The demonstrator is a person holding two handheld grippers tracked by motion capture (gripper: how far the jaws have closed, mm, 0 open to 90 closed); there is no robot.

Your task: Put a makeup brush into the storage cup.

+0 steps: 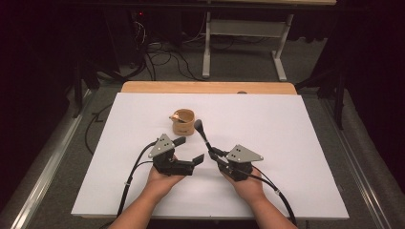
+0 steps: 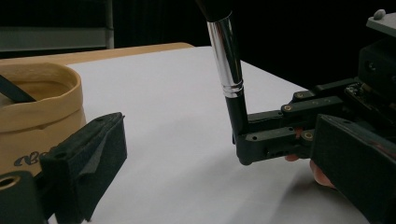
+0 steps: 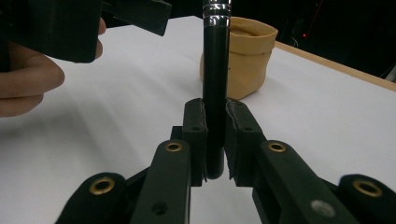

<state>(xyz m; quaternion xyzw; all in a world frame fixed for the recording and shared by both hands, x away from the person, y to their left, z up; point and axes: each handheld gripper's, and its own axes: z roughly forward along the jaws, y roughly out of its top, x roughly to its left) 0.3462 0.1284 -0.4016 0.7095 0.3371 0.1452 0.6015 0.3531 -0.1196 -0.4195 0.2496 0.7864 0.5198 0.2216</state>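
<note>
Just beside the tan pouch (image 1: pixel 183 122) on the white worktop (image 1: pixel 286 143), the right hand-held gripper (image 1: pixel 213 151) is pinching a black makeup brush (image 1: pixel 202 132) low on its handle, its jaws pressing together around the stem. The brush is standing nearly upright, bristle end up, near the pouch on the person's side. It is looking light and stiff, with a smooth, possibly slippery handle, so holding it on the handle below the silver ferrule (image 2: pixel 226 56) is seeming wise. The left hand-held gripper (image 1: pixel 188 154) is hovering spread and empty, also on the person's side of the pouch. The right gripper view is revealing the pads (image 3: pixel 195 135) clamping the handle; the left gripper view is revealing a dark item (image 2: pixel 14 91) inside the pouch
</note>
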